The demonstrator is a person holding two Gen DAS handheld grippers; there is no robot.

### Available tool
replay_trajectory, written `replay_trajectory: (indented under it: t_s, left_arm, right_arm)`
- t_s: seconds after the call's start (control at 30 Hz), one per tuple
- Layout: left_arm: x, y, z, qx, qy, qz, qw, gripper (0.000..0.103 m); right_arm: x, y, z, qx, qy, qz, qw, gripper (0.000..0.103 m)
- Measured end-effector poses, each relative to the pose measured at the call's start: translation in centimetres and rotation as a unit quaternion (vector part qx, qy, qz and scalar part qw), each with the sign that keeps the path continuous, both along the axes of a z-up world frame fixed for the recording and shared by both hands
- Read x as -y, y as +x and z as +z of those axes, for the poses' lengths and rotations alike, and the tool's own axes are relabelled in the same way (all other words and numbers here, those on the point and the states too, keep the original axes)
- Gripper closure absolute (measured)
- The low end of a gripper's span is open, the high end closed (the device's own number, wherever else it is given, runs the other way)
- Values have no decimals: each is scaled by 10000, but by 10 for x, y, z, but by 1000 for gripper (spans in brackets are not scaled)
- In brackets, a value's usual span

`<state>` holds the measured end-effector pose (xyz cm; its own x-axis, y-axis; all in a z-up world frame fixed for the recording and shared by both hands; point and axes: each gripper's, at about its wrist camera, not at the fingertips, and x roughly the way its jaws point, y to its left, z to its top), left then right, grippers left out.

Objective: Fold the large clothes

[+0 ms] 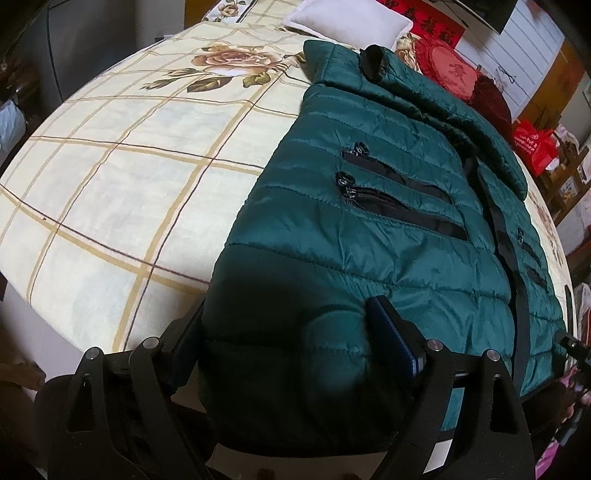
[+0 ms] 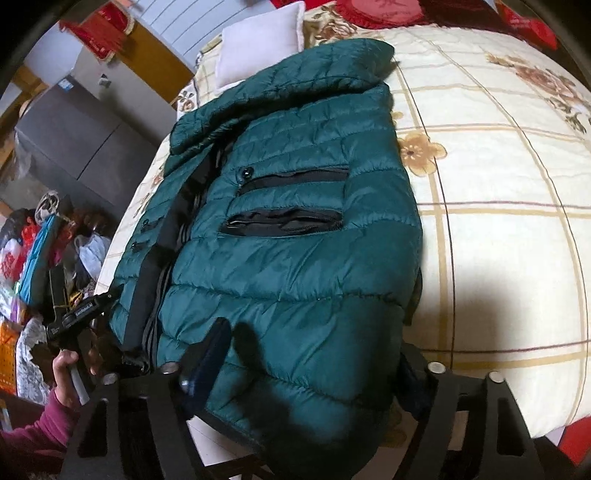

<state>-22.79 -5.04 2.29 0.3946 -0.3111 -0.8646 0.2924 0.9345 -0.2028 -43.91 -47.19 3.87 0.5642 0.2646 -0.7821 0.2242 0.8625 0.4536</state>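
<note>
A dark green quilted jacket [image 1: 369, 221] [image 2: 295, 240] lies flat on the bed, front up, with black pocket zips and its sleeves folded in over the top. My left gripper [image 1: 288, 332] straddles the hem's left corner. One finger [image 1: 184, 339] sits beside the jacket's edge and the other [image 1: 391, 332] rests on the fabric, with the jaws wide apart. My right gripper [image 2: 310, 362] straddles the hem's right corner in the same way. Its left finger [image 2: 210, 354] lies on the fabric and its right finger [image 2: 410, 369] is at the jacket's edge. The hem below both grippers is in shadow.
The bed sheet [image 1: 129, 166] [image 2: 498, 221] is cream with checks and roses. A white pillow [image 1: 347, 22] [image 2: 258, 48] and a red cushion [image 1: 450, 70] lie at the head. A grey cabinet [image 2: 74, 140], bags [image 2: 37, 258] and a person's hand [image 2: 62, 365] are beside the bed.
</note>
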Motion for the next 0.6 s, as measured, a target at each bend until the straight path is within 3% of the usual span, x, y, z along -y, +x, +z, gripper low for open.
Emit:
replay_trajectory:
  t_s: [0.3, 0.4, 0.6]
  left_arm:
    - [0, -3, 0, -3, 37, -30, 10000, 18]
    - [1, -2, 0, -34, 9, -97, 9999, 13]
    - [3, -1, 0, -60, 49, -115, 9999, 13]
  right_arm:
    - [-7, 2, 1, 64, 2, 327, 9994, 31]
    - [-10, 4, 0, 87, -17, 400, 9992, 31]
    - [-7, 7, 6, 267, 96, 409, 9988, 56]
